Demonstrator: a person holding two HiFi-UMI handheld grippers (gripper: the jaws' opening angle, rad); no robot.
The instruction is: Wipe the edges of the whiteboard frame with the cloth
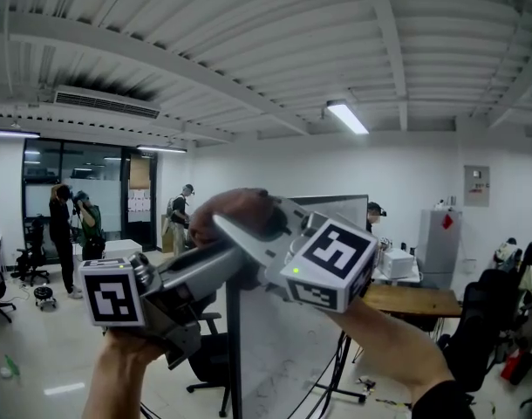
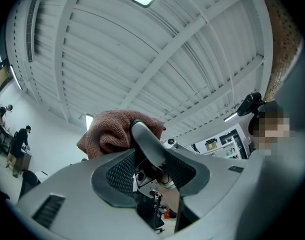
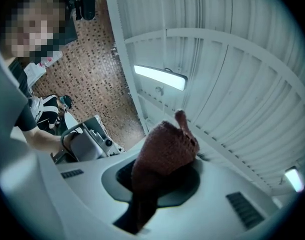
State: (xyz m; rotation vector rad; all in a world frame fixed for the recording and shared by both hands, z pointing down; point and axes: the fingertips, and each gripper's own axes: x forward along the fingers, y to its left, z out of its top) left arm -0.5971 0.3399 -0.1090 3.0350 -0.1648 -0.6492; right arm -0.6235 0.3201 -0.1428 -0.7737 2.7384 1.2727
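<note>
Only the right gripper view shows my right tongs (image 3: 160,184) clamped on the brown cloth (image 3: 165,151). My left tongs (image 2: 151,176) stand parted, the right tongs' tip between them. Both are held high, crossed mid-frame.

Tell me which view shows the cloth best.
The right gripper view: the cloth sits centred and large, pinched in the right tool. The left gripper view shows only its bunched end behind a jaw; the head view, just a brown sliver.

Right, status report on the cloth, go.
Right gripper shut on cloth. Left gripper open, crossing it. Whiteboard just below; frame contact unclear.
</note>
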